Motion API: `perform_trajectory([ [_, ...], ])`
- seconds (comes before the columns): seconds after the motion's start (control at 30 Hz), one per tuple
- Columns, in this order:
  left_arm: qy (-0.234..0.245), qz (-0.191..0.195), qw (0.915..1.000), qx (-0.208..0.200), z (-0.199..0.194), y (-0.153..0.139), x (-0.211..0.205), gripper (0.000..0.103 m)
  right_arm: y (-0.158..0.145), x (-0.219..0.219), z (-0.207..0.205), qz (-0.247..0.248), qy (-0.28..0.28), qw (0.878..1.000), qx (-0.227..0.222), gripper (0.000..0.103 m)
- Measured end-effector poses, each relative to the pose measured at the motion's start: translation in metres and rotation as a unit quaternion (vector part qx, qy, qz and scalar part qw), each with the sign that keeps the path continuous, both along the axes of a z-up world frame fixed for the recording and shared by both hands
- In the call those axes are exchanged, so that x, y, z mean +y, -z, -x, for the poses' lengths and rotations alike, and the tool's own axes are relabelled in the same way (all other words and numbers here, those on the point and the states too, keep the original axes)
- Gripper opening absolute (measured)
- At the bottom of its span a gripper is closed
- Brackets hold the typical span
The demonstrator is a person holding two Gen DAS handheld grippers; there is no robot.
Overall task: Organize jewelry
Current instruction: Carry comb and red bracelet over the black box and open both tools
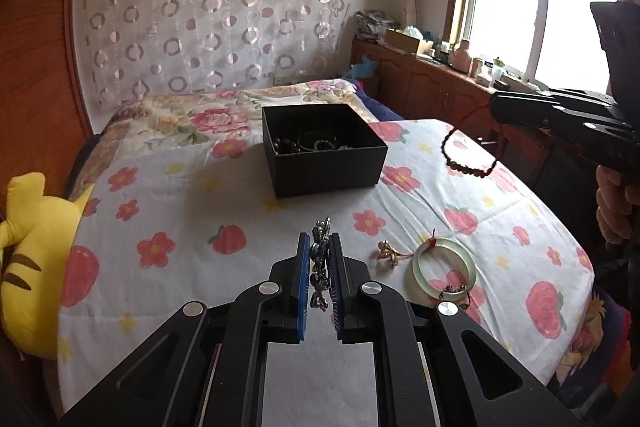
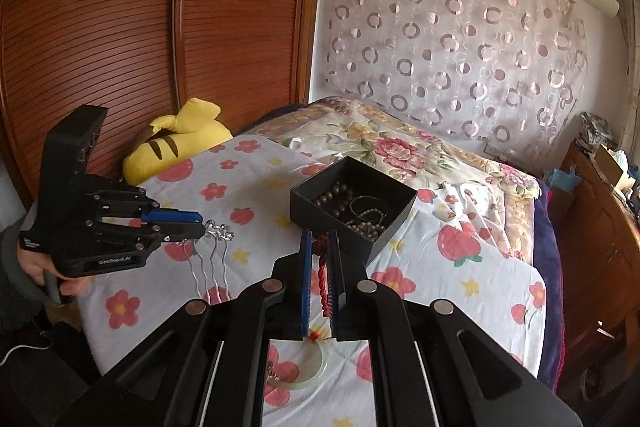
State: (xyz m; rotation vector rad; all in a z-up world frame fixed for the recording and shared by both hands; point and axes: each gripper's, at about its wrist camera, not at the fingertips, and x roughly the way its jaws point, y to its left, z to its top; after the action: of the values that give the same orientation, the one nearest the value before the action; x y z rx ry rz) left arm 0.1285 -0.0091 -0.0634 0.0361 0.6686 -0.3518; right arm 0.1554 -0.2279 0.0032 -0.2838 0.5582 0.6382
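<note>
Jewelry is clamped in both grippers: a silver beaded hairpin (image 1: 320, 263) in the left gripper (image 1: 319, 239), a red corded bracelet (image 2: 322, 279) (beaded) in the right gripper (image 2: 319, 239), near the black square box (image 1: 324, 151).

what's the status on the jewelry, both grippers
Left gripper shut on silver hairpin. Right gripper shut on red cord bracelet. Black box open ahead, path clear. Jade bangle on bed.

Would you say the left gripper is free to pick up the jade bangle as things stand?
Probably not: the left gripper is shut on a silver hairpin, though the jade bangle lies uncovered on the bedsheet.
</note>
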Motion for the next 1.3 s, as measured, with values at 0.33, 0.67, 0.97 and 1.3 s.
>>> perform_trajectory([
  [0.33,-0.010,0.014,0.9996,-0.022,-0.029,-0.024,0.006,0.008,0.001,0.020,-0.061,-0.004,0.016,1.000,0.006,0.008],
  [0.67,-0.037,0.021,0.9980,-0.046,-0.083,-0.049,0.005,0.008,0.028,0.037,-0.127,-0.039,0.033,0.997,0.059,0.010],
  [0.97,-0.054,0.023,0.9976,-0.036,-0.134,-0.052,-0.003,0.008,0.045,0.028,-0.137,-0.030,0.047,0.995,0.082,0.029],
  [1.3,-0.055,0.004,0.9983,-0.020,-0.168,-0.040,-0.031,0.008,0.051,-0.002,-0.114,-0.024,0.050,0.995,0.079,0.029],
])
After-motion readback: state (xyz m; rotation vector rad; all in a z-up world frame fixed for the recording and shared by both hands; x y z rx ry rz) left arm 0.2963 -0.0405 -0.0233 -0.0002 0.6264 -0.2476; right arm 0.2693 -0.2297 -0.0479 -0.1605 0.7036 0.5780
